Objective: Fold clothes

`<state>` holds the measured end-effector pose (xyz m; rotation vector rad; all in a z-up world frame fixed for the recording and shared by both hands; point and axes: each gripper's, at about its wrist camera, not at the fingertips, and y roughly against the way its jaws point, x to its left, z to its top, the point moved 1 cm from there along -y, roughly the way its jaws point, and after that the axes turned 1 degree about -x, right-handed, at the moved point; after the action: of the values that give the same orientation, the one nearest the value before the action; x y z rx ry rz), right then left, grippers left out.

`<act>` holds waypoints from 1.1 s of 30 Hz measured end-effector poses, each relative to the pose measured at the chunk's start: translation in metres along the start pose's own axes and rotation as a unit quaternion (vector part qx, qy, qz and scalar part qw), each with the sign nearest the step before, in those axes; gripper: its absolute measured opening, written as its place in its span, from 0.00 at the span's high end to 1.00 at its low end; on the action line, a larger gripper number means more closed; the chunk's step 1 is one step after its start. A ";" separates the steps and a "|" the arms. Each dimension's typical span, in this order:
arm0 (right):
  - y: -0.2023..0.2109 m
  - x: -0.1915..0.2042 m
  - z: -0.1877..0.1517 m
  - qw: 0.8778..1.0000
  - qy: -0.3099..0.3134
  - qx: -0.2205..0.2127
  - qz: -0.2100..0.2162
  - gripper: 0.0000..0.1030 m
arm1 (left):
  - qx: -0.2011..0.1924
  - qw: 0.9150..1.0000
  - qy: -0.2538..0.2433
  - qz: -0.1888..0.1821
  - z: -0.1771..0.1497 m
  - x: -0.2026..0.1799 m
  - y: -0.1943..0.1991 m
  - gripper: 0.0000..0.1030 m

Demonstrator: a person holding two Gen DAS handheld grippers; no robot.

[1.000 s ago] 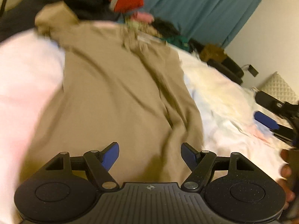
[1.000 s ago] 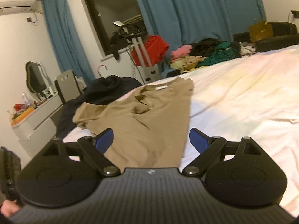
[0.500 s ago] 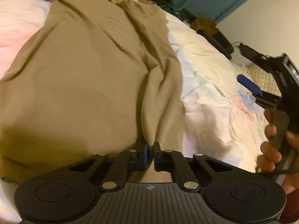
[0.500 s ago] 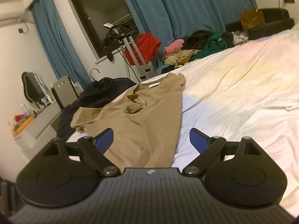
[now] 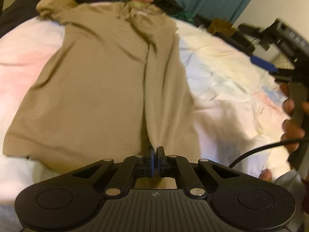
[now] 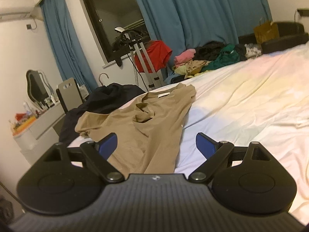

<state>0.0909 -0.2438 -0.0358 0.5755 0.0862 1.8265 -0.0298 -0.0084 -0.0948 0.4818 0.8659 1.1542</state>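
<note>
- One brown paper bag [image 6: 266, 31] at the far corner of the room, standing open-topped; contents impossible to tell.
- One pale dresser [image 6: 38, 127] on the left wall, carrying a cluster of small bottles and bits too small to count, plus one dark-framed mirror [image 6: 36, 85].
- One bed [image 6: 241, 100] with a rumpled white cover, serving as the work surface.
- One tan shirt [image 5: 100, 89], spread lengthwise on the near left part of the bed, collar and label at the far end, hem toward the cameras, one sleeve bunched at the far left edge.
- One left claw [image 5: 154, 150], clenched on a raised ridge of the tan shirt near the hem, jaws just starting to open, cloth pinched between the tips and pulled into a long crease.
- One right claw [image 6: 156, 145], released and spread wide, nothing between the blue pads, hovering above the bed with the right edge of the tan shirt below.
- One hand [image 5: 291, 119] wrapped around the right claw's handle, seen at the edge of the left wrist view.
- One dark garment [image 6: 108, 98] heaped at the far left edge of the bed, touching the shirt's sleeve.
- One mixed clothes pile [image 6: 208, 58] at the far side of the bed: pink, black, green and yellowish pieces, number unclear.
- One red garment [image 6: 154, 54] draped on a metal stand.
- Two blue curtains [image 6: 193, 15] flanking one dark window.
</note>
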 end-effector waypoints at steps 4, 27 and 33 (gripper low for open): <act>0.009 0.007 0.003 0.999 0.024 -0.021 -0.011 0.13 | -0.062 0.997 -0.029 0.023 0.011 -0.007 0.019 0.40; -0.021 0.032 -0.004 0.995 0.083 -0.044 -0.019 0.13 | -0.249 0.963 -0.058 0.090 0.118 0.032 0.052 0.00; -0.111 0.097 0.013 0.991 0.129 -0.007 0.045 0.13 | -0.276 0.947 0.015 0.161 0.114 0.090 0.074 0.00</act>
<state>0.1734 -0.1209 -0.0292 0.3347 0.2243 1.9807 0.0301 0.1122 -0.0035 0.1409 0.4588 1.6401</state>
